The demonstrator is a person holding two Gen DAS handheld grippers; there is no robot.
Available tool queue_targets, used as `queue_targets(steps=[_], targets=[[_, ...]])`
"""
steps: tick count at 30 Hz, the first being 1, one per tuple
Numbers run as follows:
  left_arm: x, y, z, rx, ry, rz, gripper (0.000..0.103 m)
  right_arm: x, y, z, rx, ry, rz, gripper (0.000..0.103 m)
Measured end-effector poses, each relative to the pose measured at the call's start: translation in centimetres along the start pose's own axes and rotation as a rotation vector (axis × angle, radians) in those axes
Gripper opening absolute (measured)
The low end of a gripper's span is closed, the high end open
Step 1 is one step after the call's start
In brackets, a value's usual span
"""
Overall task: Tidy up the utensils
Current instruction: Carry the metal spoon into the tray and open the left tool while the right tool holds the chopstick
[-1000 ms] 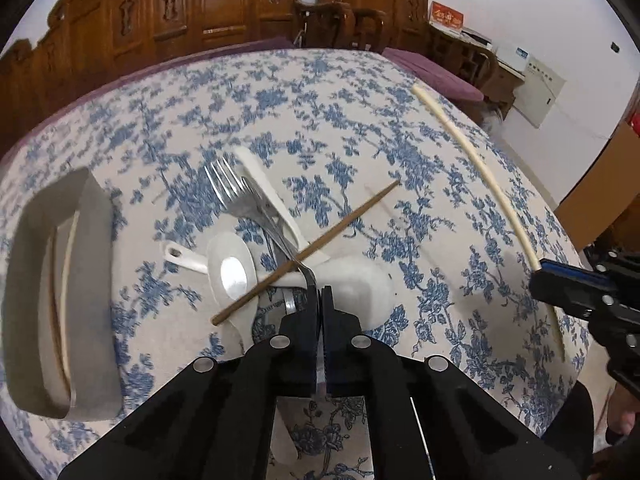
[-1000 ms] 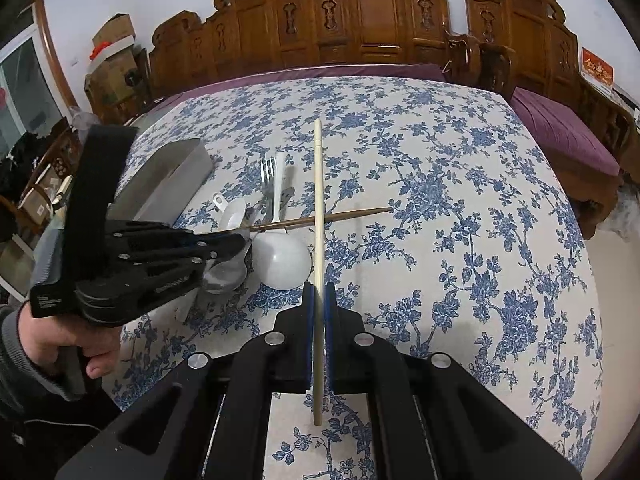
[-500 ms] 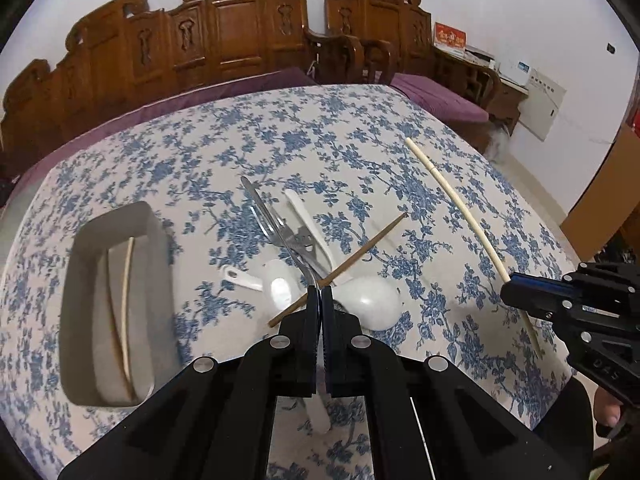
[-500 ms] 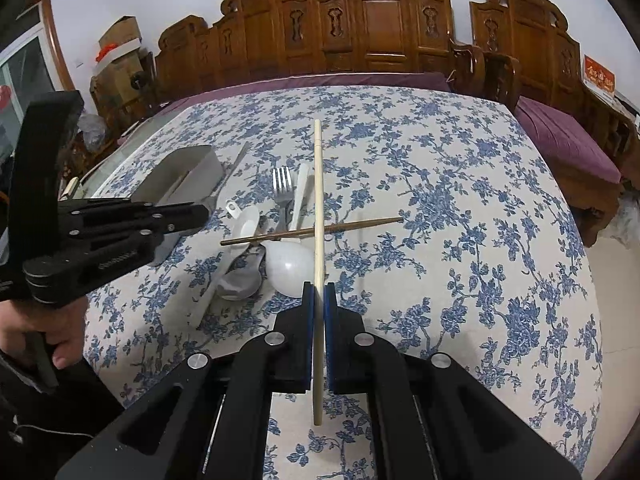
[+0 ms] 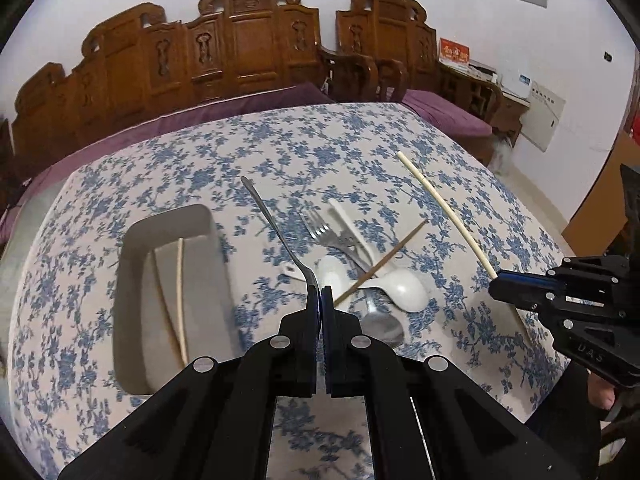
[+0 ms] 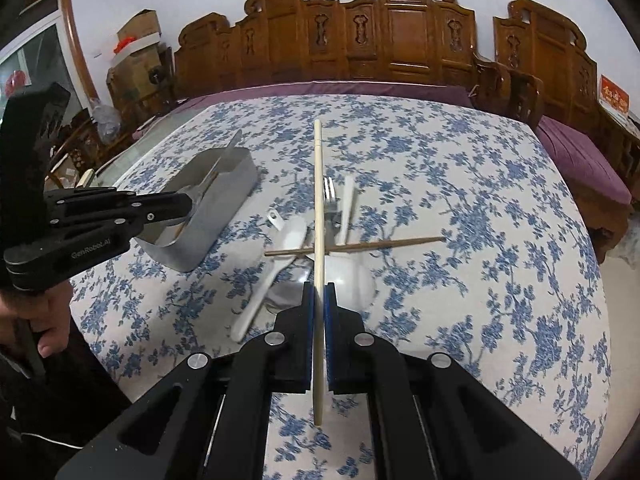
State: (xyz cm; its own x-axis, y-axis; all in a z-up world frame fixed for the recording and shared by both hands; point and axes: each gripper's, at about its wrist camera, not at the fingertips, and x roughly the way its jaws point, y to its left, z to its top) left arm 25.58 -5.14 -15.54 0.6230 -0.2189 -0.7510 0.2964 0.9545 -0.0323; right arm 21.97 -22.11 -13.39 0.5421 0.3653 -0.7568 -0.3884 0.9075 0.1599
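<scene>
My left gripper [image 5: 321, 290] is shut on a steel utensil [image 5: 276, 232], its thin handle pointing up and away, held above the table beside the grey metal holder [image 5: 132, 280]. The holder has two pale chopsticks [image 5: 179, 288] in it. My right gripper [image 6: 319, 286] is shut on a pale chopstick [image 6: 318, 200], held over the utensil pile. The pile holds a fork [image 5: 320, 232], white spoons [image 5: 404, 290], a steel spoon [image 5: 380, 324] and a brown chopstick [image 5: 380, 264]. In the right wrist view the left gripper [image 6: 188, 206] hangs over the holder [image 6: 224, 200].
The table has a blue floral cloth [image 6: 480, 240]. Carved wooden chairs [image 6: 400, 32] and a purple cushion [image 6: 580, 160] line the far side. Boxes [image 6: 136, 32] stand at the far left. The table edge falls away on the right [image 6: 600, 280].
My left gripper lifted the steel utensil out of the pile and carried it left toward the holder. My right gripper kept its chopstick and rose slightly.
</scene>
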Motion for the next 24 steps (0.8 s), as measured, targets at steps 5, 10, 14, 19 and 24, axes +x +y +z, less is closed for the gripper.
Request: queue_targets(steps=[5, 10, 14, 19, 24], targets=[[-0.8, 1.9, -0.5, -0.002, -0.011, -0.001, 0.001, 0.7, 1.2, 1.3, -0.007, -0.003, 0.008, 0.006], [-1.2, 3.7, -1.0, -0.001, -0.021, -0.004, 0.001, 1.9, 2.3, 2.7, -0.009, -0.003, 0.017, 0.006], [-1.0, 5.2, -1.5, -0.014, -0.02, -0.011, 0.001, 3.3, 3.6, 3.4, -0.01, 0.007, 0.031, 0.006], [-0.2, 7.2, -1.9, -0.044, -0.007, -0.012, 0.001, 5.2, 5.7, 4.0, -0.036, 0.03, 0.048, 0.006], [0.7, 9.3, -2.2, -0.079, 0.014, -0.007, 0.001, 6.6, 7.7, 4.4, -0.062, 0.047, 0.063, 0.006]])
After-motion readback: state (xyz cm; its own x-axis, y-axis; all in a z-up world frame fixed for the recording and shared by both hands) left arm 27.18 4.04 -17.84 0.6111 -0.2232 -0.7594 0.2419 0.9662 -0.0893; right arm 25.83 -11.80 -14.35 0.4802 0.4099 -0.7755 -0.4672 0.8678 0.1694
